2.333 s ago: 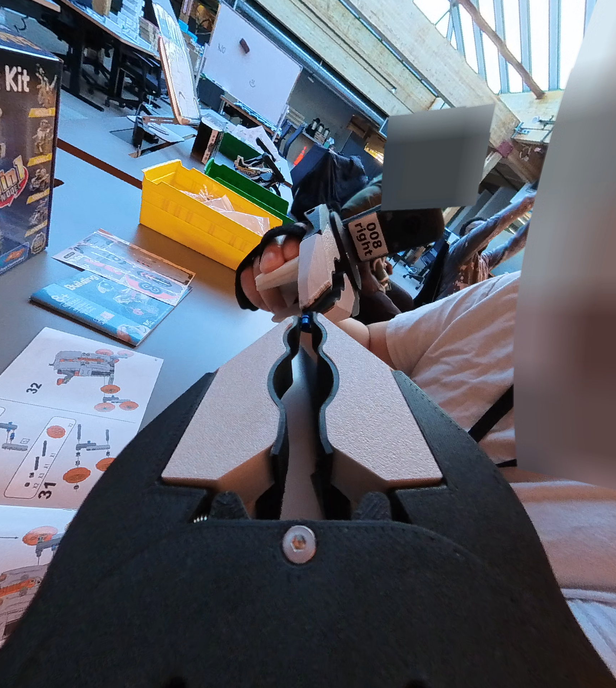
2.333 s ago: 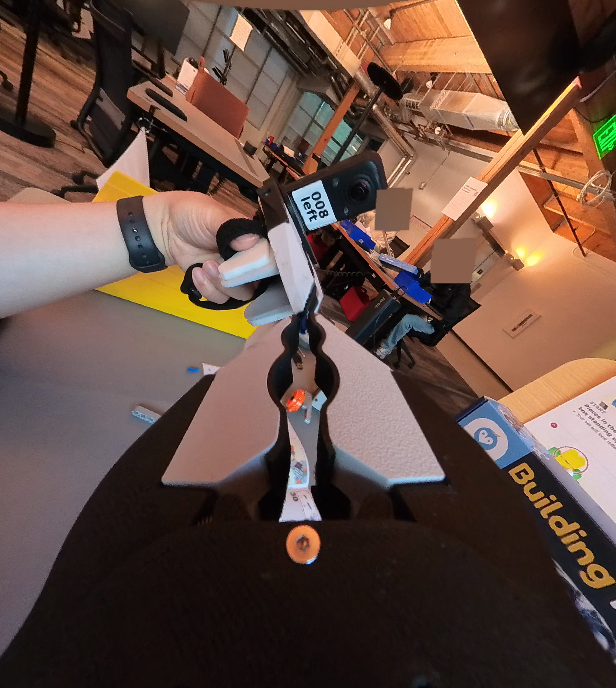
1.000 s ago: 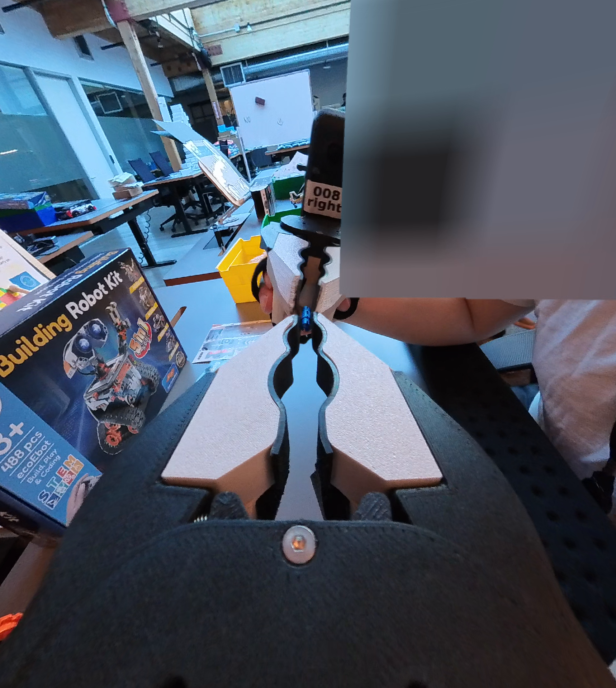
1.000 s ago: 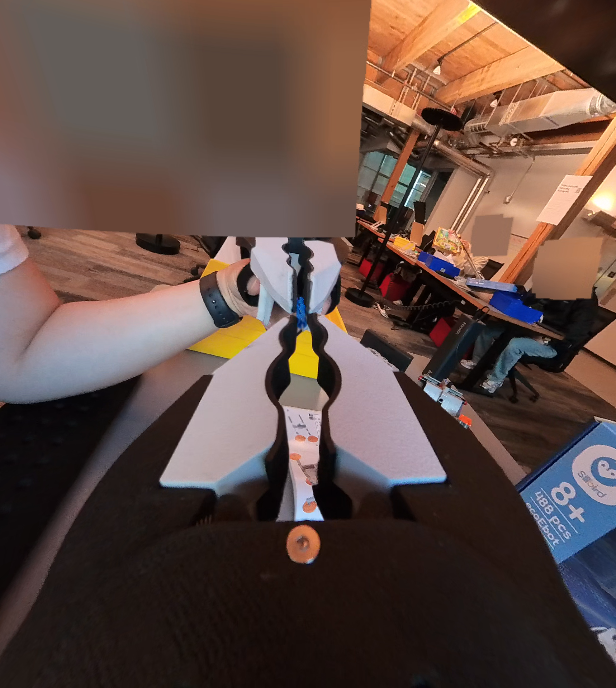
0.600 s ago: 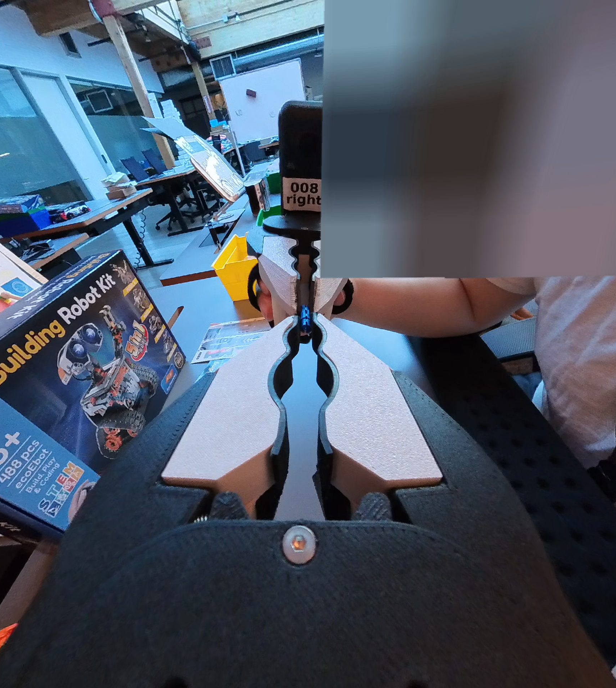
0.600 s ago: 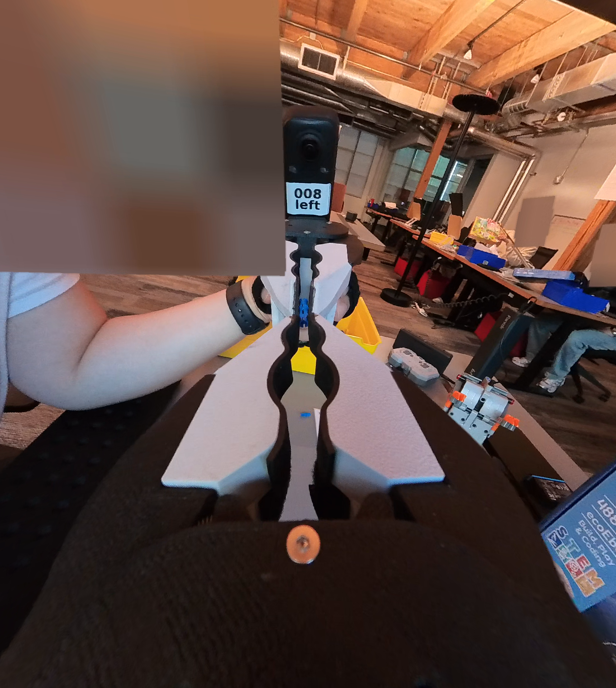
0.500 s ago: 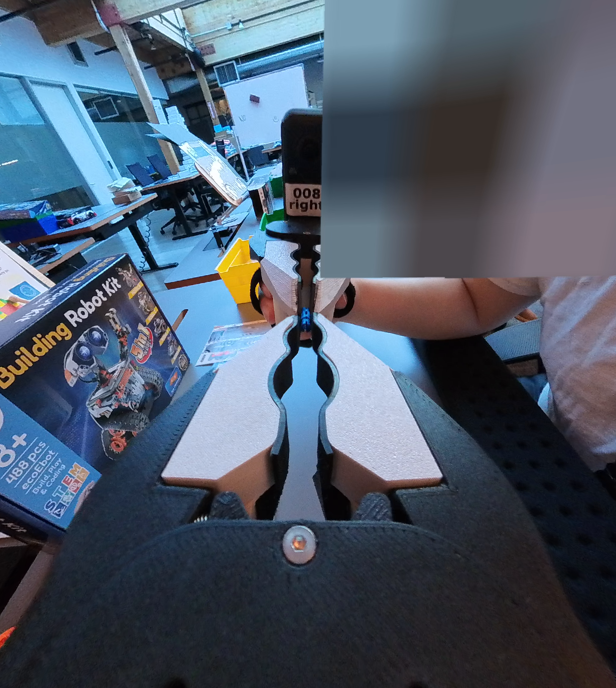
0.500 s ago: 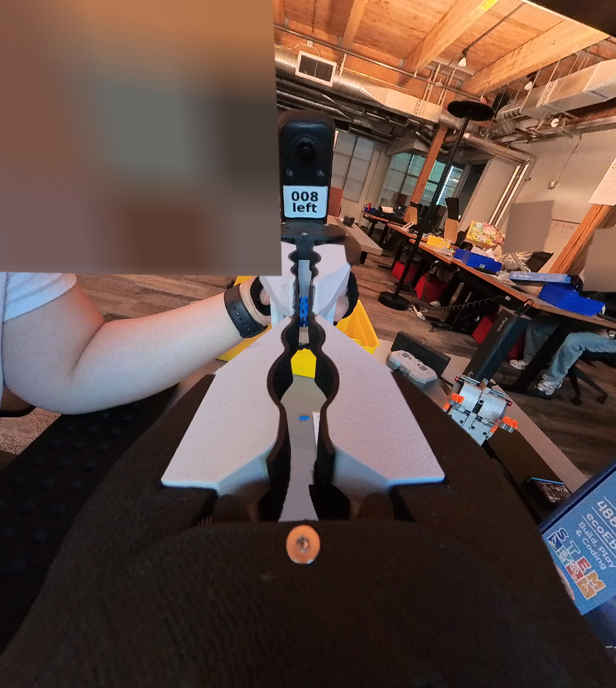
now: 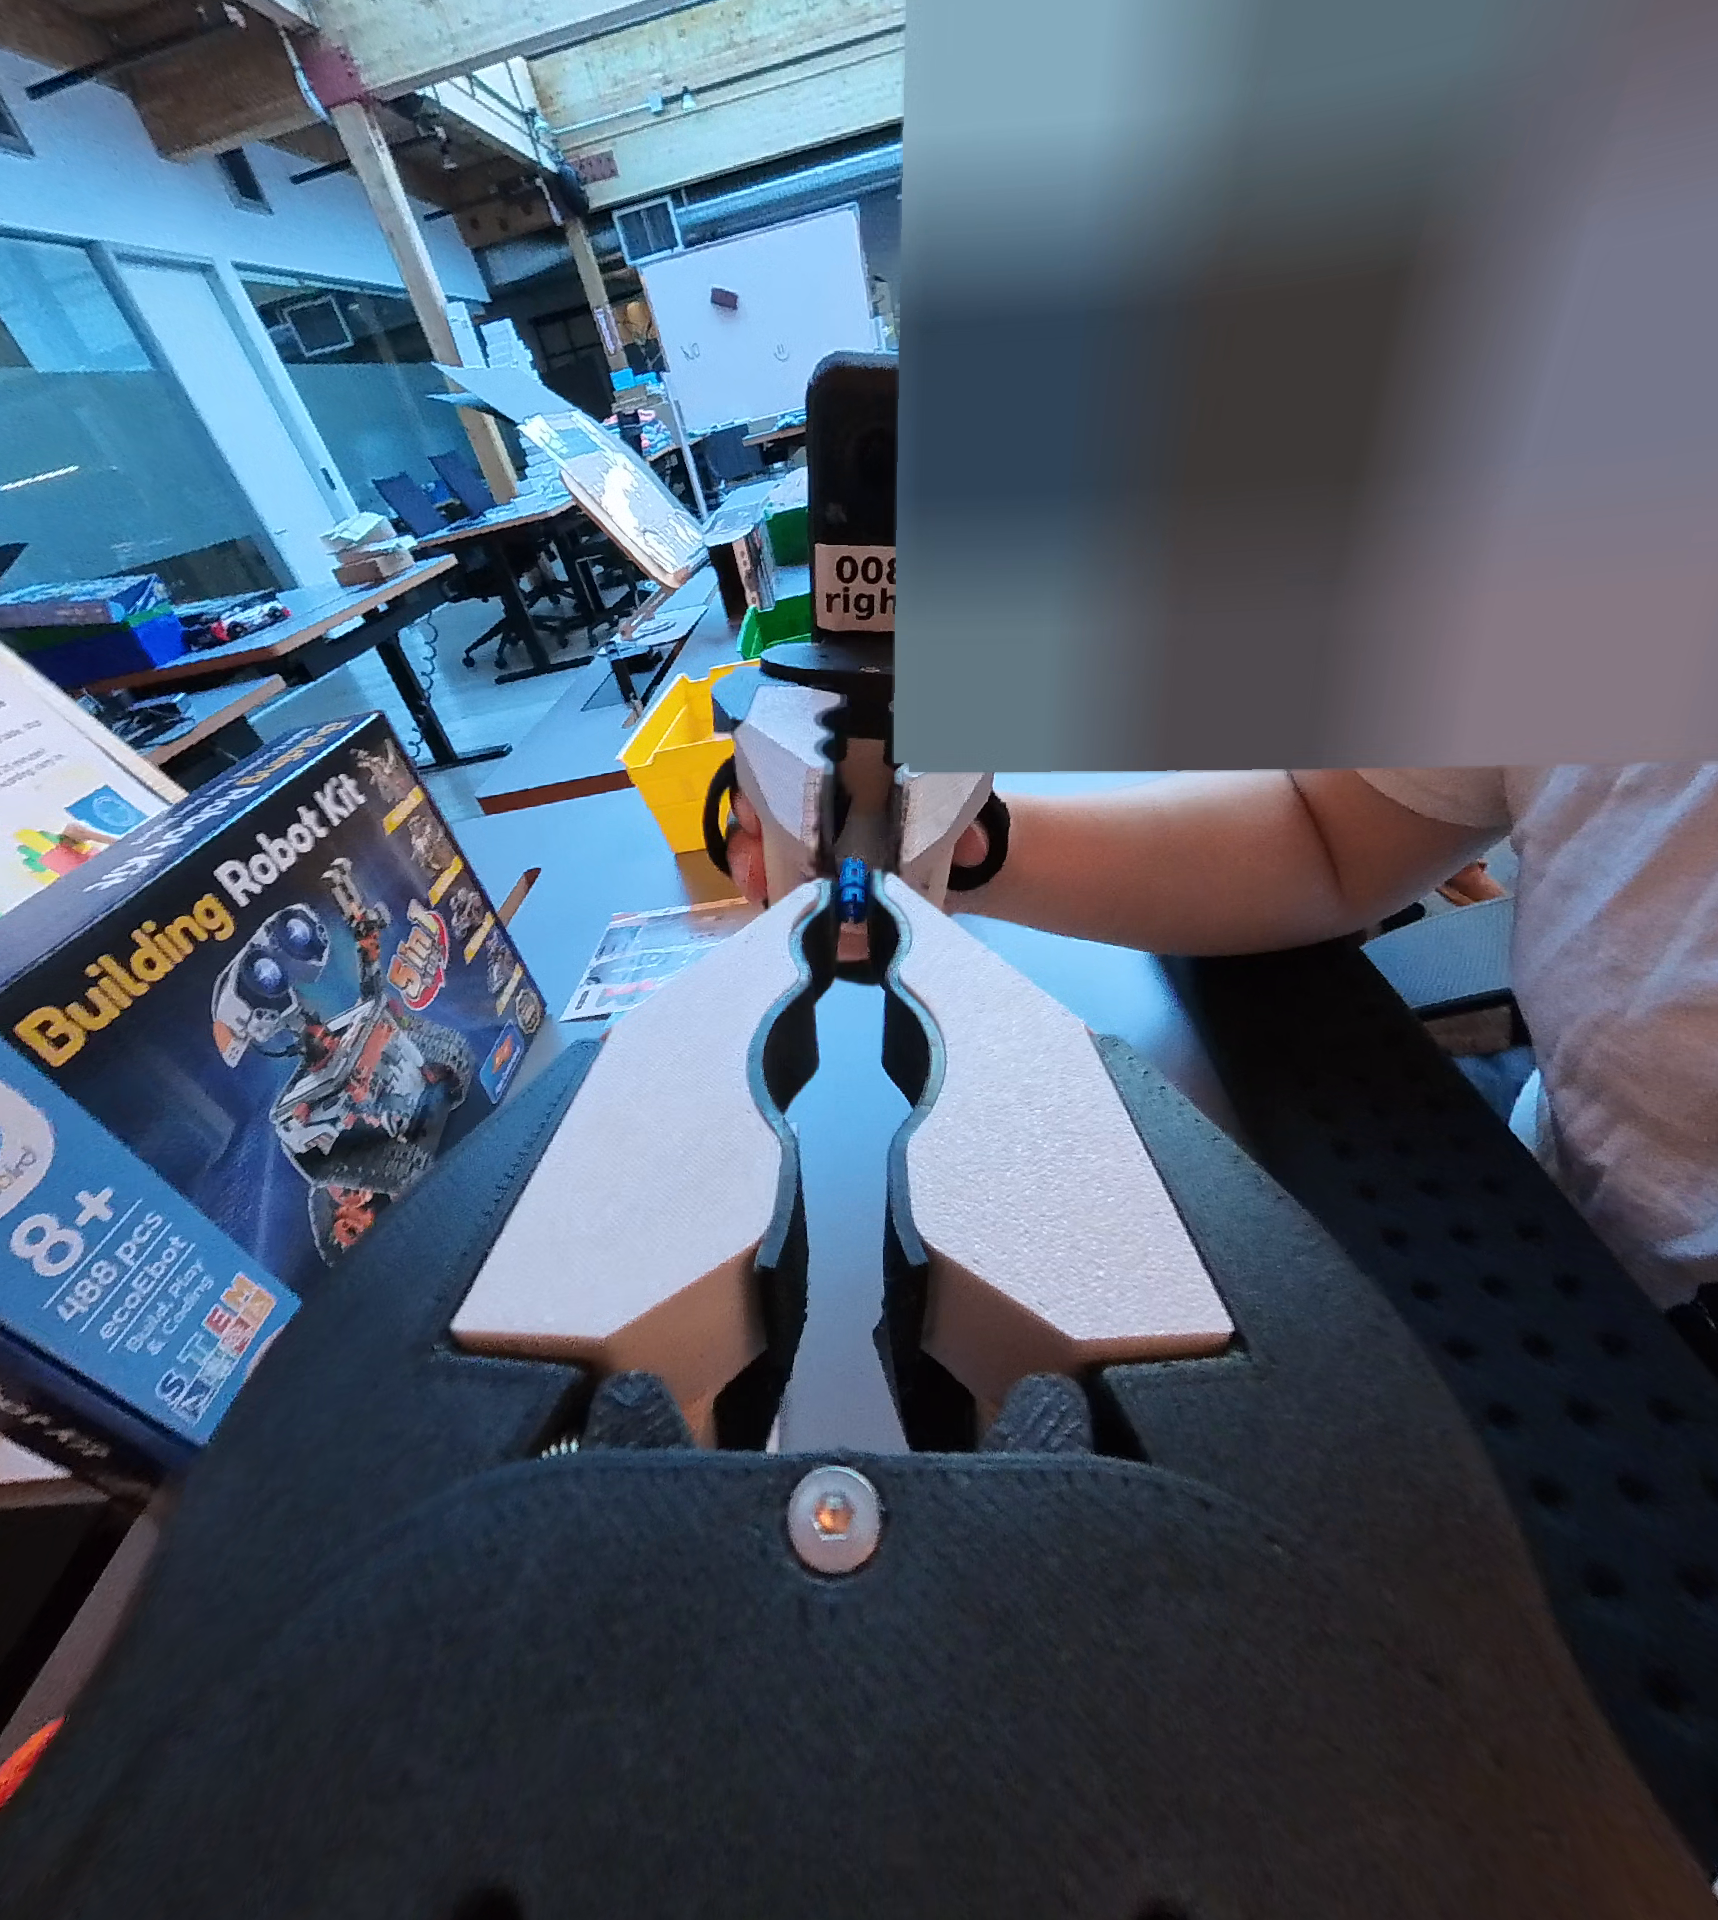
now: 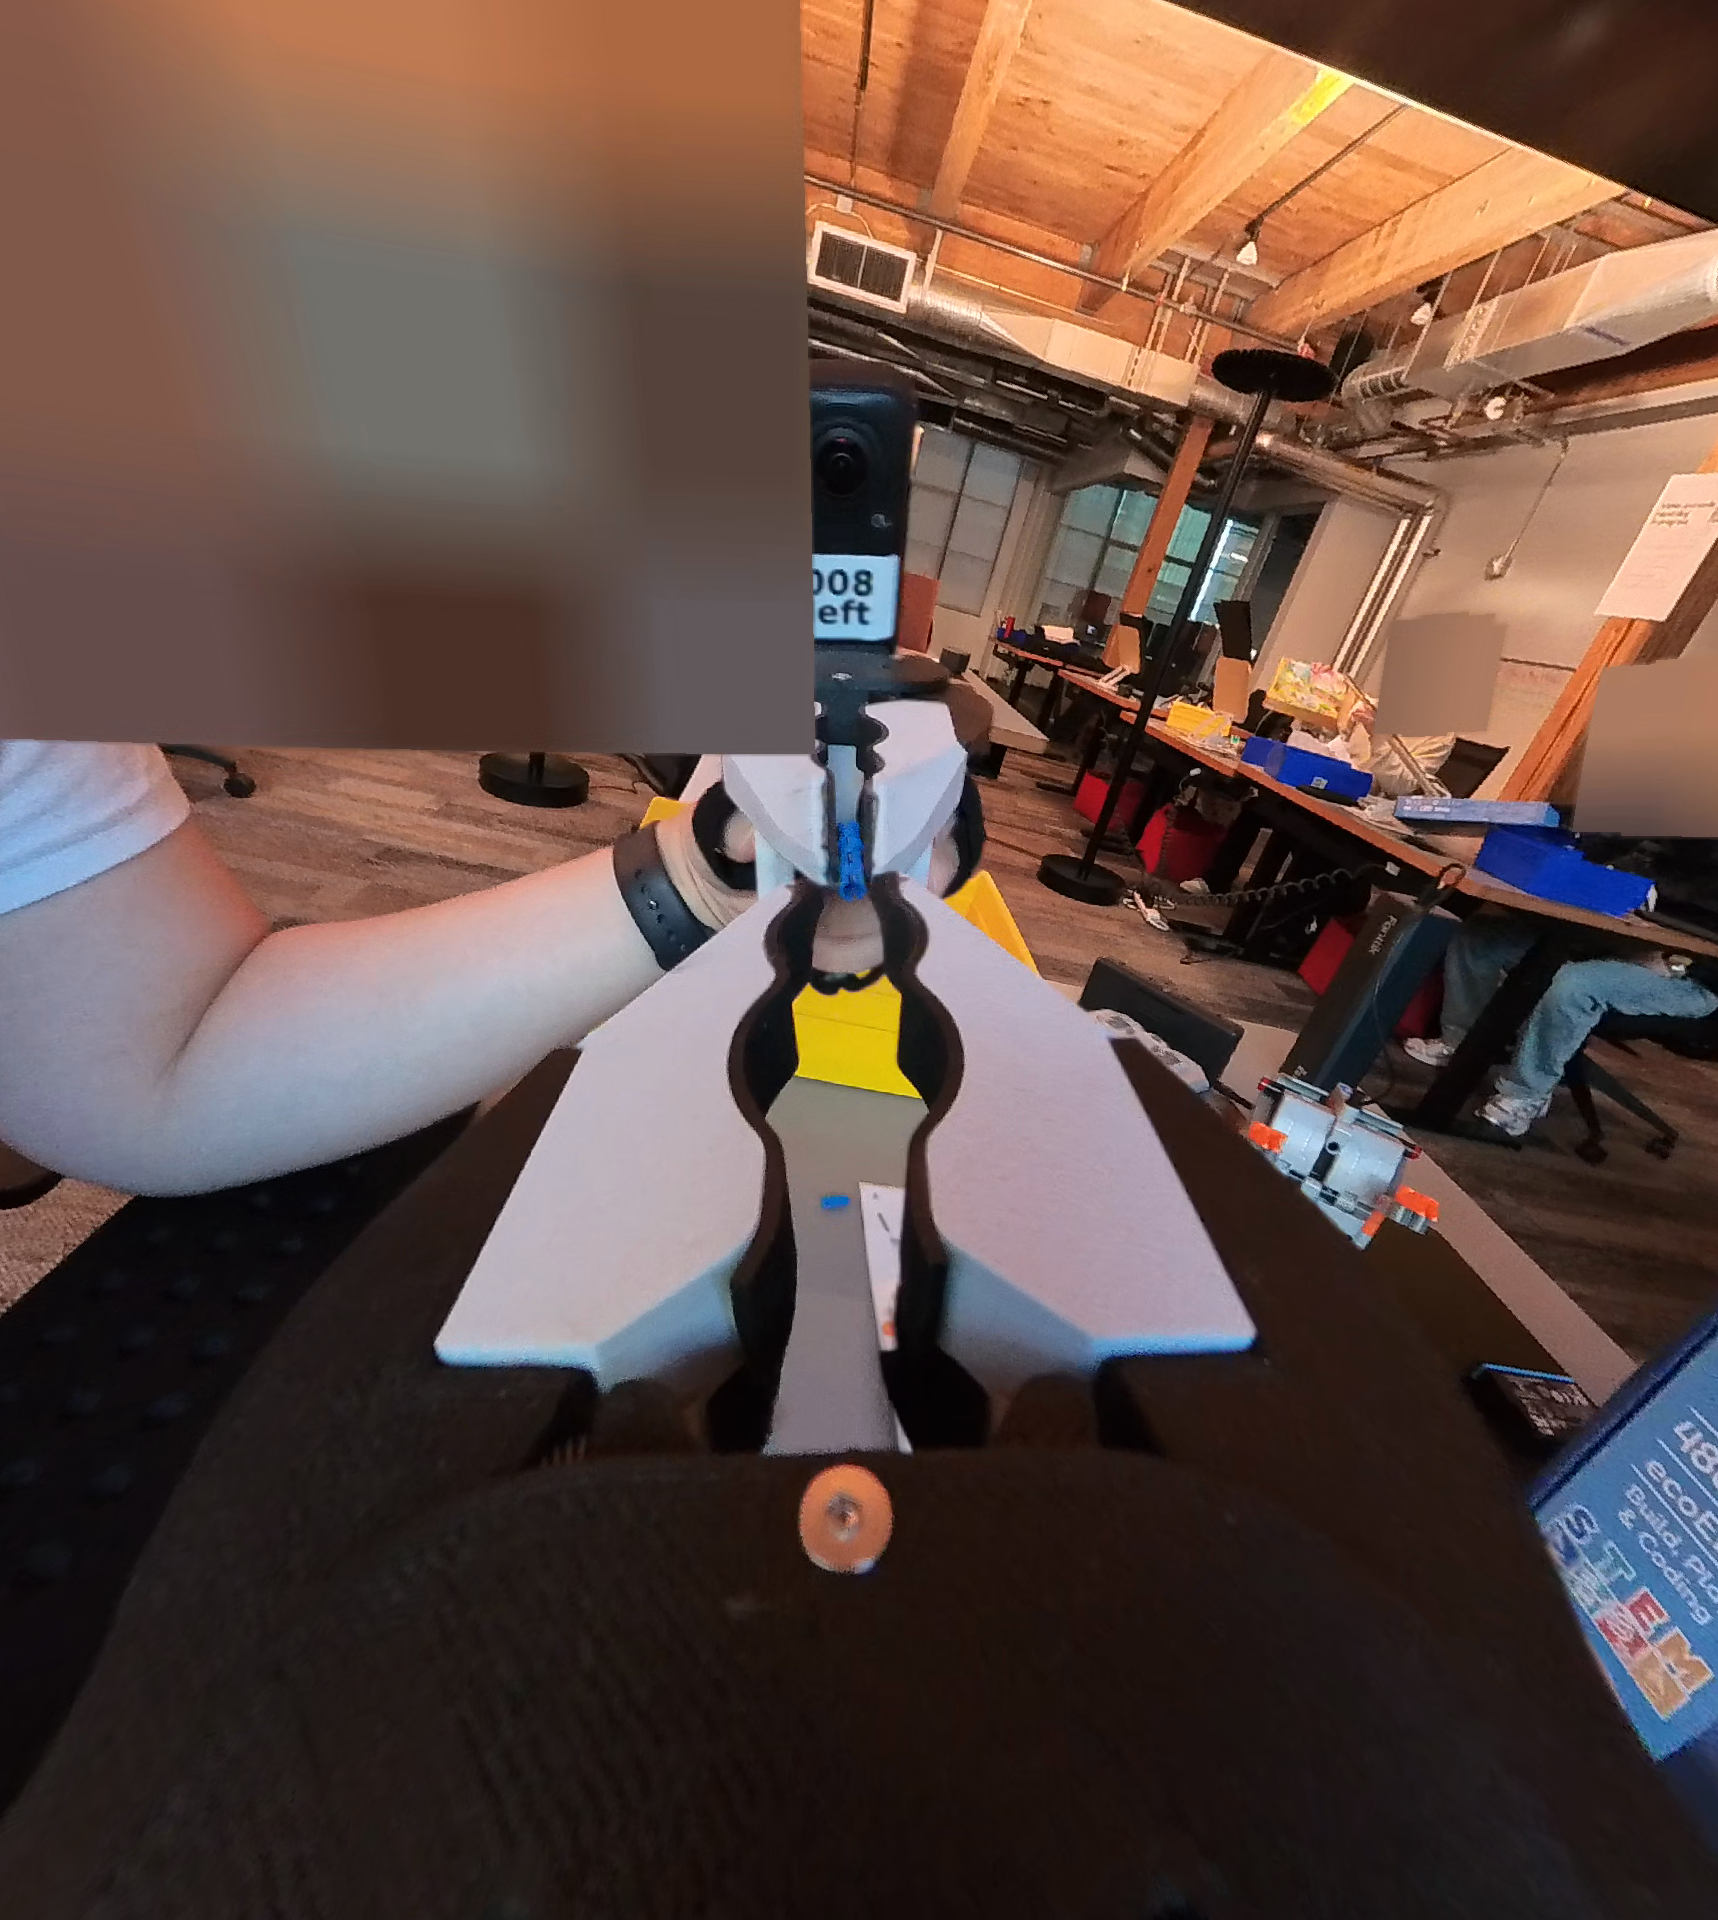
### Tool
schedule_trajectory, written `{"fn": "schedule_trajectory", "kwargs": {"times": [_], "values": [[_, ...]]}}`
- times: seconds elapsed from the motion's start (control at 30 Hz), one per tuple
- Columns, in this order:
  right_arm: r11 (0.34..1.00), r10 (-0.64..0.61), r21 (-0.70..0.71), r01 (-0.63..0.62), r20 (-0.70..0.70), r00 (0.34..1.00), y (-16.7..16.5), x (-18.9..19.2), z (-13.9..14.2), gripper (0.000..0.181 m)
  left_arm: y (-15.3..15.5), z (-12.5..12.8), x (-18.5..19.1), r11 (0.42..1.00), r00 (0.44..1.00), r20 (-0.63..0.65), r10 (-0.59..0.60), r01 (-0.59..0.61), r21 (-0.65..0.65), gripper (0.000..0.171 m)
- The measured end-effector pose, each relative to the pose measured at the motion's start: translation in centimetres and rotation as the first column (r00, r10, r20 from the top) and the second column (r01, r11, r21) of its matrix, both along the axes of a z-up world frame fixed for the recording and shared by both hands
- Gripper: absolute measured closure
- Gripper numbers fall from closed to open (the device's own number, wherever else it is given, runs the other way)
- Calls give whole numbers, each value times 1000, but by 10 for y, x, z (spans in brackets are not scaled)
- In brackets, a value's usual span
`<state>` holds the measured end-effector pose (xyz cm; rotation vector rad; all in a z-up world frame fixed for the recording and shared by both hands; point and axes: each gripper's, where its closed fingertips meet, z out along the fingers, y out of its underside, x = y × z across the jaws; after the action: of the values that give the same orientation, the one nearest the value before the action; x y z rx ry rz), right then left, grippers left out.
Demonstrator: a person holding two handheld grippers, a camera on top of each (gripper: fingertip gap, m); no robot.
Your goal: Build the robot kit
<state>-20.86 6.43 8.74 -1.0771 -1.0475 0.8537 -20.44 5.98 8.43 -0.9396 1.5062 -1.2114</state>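
My two grippers meet tip to tip above the grey table (image 9: 574, 873), each pointing at the other. My left gripper (image 9: 850, 902) is shut on a small blue pin (image 9: 851, 889), which sits upright in its tips. In the right wrist view the blue pin (image 10: 849, 854) shows between the left gripper's white fingers (image 10: 782, 810). My right gripper (image 10: 849, 891) is shut, and its tips pinch the pin's near end. The right gripper (image 9: 850, 821) also shows in the left wrist view, held by a hand. A bare arm with a black wristband (image 10: 657, 899) holds the left gripper.
A robot-kit box (image 9: 242, 997) stands at the left, with a booklet (image 9: 647, 956) and a yellow bin (image 9: 673, 764) behind it. A white and orange module (image 10: 1338, 1153), a loose blue pin (image 10: 834, 1202) and a paper sheet (image 10: 881, 1236) lie on the table. A black perforated mat (image 9: 1457, 1247) lies by the person. Less than 4 cm separates the two grippers' tips.
Both grippers have swung from a tilted pose to level and face each other head-on. They still meet at the blue pin. In the last half second they have barely moved.
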Motion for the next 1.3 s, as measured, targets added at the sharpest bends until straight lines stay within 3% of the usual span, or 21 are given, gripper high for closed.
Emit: {"fn": "schedule_trajectory", "kwargs": {"times": [0.1,0.2,0.37,0.53,0.67,0.8,1.0,1.17,1.3], "values": [[999,-36,-30,37,30,999,12,10,-11,166,13,1,-10,997,997,3,73,-73,1,169],[972,-134,-166,165,185,974,48,18,-61,161,24,7,-31,988,987,17,157,-157,-1,169],[883,15,-418,215,482,876,56,-9,-168,155,38,19,-66,954,953,58,298,-299,12,170],[844,103,-468,261,619,779,42,-24,-213,157,43,25,-77,938,935,84,344,-347,14,170],[831,85,-410,376,762,642,36,-26,-227,160,49,24,-79,927,925,74,372,-374,12,169],[806,88,-395,440,817,570,27,-29,-228,163,56,21,-84,915,913,68,402,-403,3,169],[779,114,-446,440,791,601,23,-30,-222,165,75,21,-103,877,873,86,481,-476,-72,169],[776,96,-428,464,807,583,32,-16,-229,165,77,33,-108,894,876,182,446,-426,-143,170],[787,39,-402,469,790,612,44,-12,-225,173,89,29,-104,884,869,179,462,-432,-180,171]]}}
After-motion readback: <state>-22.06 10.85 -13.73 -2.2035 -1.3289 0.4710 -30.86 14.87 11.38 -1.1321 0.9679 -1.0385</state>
